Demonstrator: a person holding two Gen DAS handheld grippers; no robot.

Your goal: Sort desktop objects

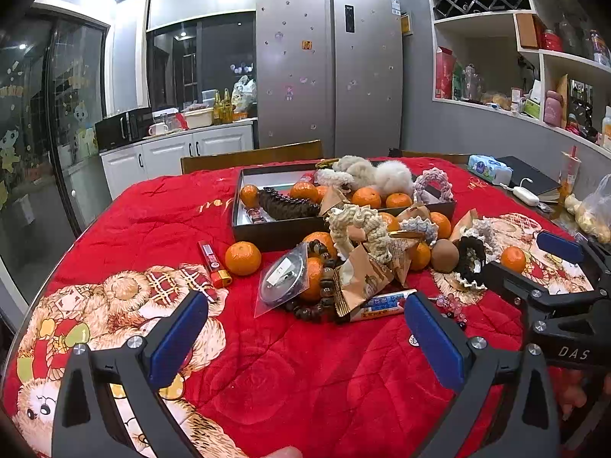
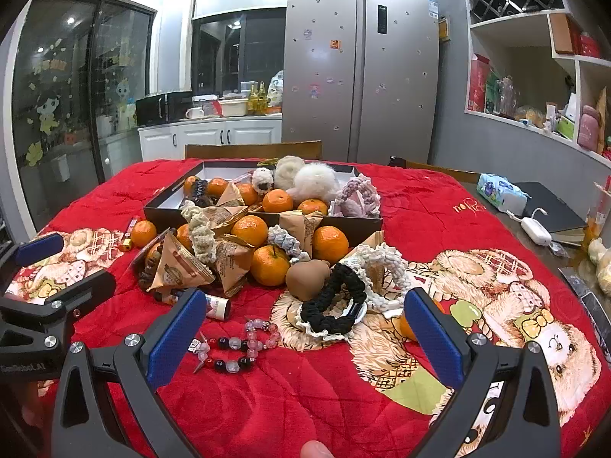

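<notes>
A heap of tangerines, knitted scrunchies, brown paper snack packets and bead bracelets spills from an open black box point(image 1: 267, 229) onto the red blanket. One tangerine point(image 1: 243, 258) lies loose beside a red lipstick point(image 1: 212, 263). My left gripper point(image 1: 305, 337) hovers open in front of a bagged round disc point(image 1: 282, 278) and a wooden bead bracelet point(image 1: 326, 286), with nothing between its fingers. My right gripper point(image 2: 305, 337) is also open and empty, just short of a black scrunchie point(image 2: 336, 305) and a pink bead bracelet point(image 2: 244, 343). A brown round fruit point(image 2: 305, 278) sits behind the scrunchie.
A wooden chair back point(image 1: 252, 154) stands behind the table. At the right edge lie a tissue pack point(image 1: 488, 168), a black notebook point(image 1: 527, 179), a white charger point(image 1: 525, 194) and a plastic bag point(image 1: 595, 213). Bare blanket point(image 2: 286, 400) lies in front of the heap.
</notes>
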